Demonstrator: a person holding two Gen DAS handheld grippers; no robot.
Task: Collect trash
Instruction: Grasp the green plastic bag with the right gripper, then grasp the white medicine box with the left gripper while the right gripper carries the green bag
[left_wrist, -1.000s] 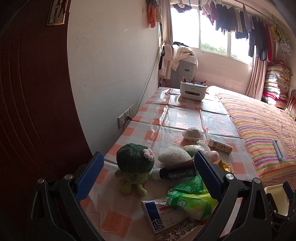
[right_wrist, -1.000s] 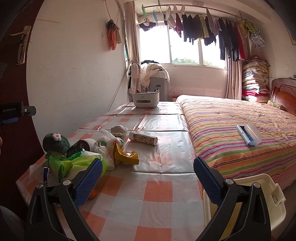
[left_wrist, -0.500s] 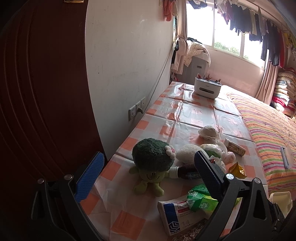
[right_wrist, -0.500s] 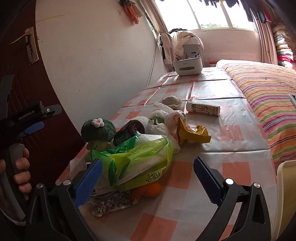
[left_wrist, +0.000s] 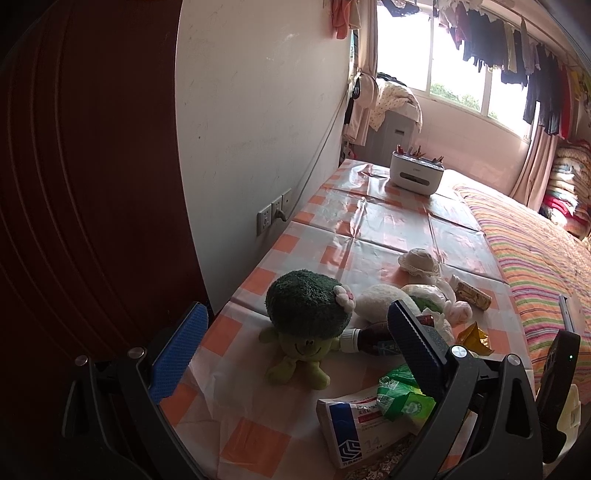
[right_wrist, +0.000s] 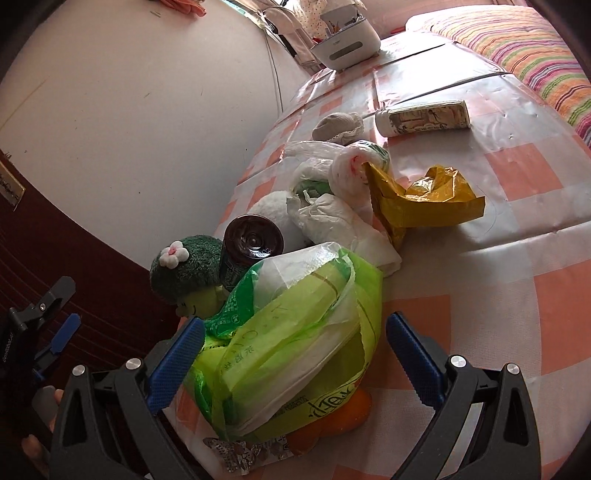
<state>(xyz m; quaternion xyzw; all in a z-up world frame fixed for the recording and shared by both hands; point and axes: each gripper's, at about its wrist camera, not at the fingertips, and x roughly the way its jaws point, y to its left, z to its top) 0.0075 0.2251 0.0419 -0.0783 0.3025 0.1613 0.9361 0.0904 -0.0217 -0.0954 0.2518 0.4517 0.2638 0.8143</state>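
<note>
Trash lies heaped on the checked tablecloth (right_wrist: 517, 295). A green and white plastic bag (right_wrist: 295, 350) sits between the blue pads of my open right gripper (right_wrist: 293, 354), not clamped. Behind it are a dark bottle (right_wrist: 251, 251), crumpled white bags (right_wrist: 332, 206), a yellow wrapper (right_wrist: 424, 199) and a printed tube (right_wrist: 424, 120). My left gripper (left_wrist: 293, 354) hangs open above the near table edge, in front of a broccoli plush (left_wrist: 306, 317). A white and blue carton (left_wrist: 354, 428) and the green bag (left_wrist: 402, 398) lie by its right finger.
A white wall (left_wrist: 258, 110) and a dark wooden door (left_wrist: 92, 166) border the table on the left. A wall socket (left_wrist: 275, 216) sits at table height. A white organizer box (left_wrist: 417, 177) stands at the far end. A striped bed (left_wrist: 535, 251) runs along the right.
My right gripper has dropped close over the green bag, which now lies between its pads. The left gripper's view has shifted slightly nearer the plush.
</note>
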